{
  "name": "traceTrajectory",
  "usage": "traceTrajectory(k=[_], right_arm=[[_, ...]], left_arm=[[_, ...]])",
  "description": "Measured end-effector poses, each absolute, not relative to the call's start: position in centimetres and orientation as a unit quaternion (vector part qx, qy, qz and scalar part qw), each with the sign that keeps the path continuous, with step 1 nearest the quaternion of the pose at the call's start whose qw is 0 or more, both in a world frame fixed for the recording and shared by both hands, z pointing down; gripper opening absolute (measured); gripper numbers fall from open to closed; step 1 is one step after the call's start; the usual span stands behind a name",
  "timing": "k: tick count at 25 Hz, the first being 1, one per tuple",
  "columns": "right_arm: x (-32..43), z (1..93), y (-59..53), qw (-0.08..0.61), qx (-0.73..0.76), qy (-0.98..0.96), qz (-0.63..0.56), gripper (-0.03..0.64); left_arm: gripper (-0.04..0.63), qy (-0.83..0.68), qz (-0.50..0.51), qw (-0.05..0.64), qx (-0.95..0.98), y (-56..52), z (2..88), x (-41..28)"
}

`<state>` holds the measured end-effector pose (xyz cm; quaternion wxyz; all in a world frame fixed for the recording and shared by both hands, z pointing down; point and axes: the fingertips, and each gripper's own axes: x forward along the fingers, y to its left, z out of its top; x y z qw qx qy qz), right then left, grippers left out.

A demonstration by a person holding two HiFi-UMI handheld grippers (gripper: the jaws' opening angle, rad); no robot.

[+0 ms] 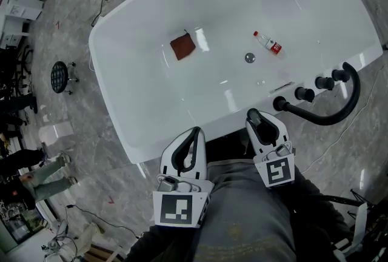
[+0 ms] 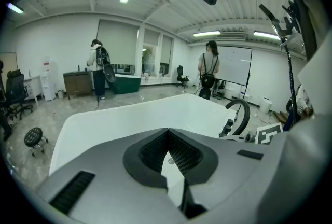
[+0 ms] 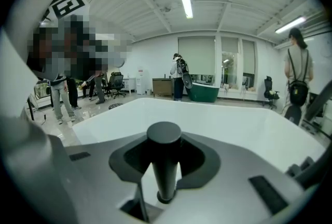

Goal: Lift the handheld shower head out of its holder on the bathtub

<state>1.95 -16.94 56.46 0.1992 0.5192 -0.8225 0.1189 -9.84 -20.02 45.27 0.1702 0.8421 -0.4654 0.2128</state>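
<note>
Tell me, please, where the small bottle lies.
In the head view, the small bottle lies inside the bathtub, just beyond and right of the drain.

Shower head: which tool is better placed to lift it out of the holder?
Right. The shower head stands between the jaws of the right tool; the left tool is shut and off to its side.

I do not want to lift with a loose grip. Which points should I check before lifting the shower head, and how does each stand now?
1. The shower head stands between the jaws of the right gripper: ok.
2. Its pads press on it: not ok; light shows beside it.
3. The left gripper is out of the way: ok; shut, empty.
4. The hose can follow: cannot tell.
</note>
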Motion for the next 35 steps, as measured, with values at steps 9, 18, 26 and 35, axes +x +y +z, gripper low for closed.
traceTrajectory(k=[9,18,26,35], right_arm=[[2.0,50.6,-17.9,0.167,0.517,-0.832,0.116,0.118],[1.4,43.3,-17.8,0.139,0.516,-0.840,0.097,0.118],[0.5,35.0,-17.2,0.098,0.507,-0.854,0.067,0.118],[0.4,28.9,-15.8,0.060,0.492,-0.868,0.031,0.118]], left_arm=[[0.005,-0.477,0.204,0.173,0.837,-19.1,41.9,-10.0],[0.004,-0.492,0.182,0.159,0.836,-17.9,36.8,-10.8],[0.003,-0.496,0.138,0.138,0.846,-16.9,31.9,-10.7],[0.004,-0.492,0.090,0.088,0.862,-16.0,27.6,-9.1]])
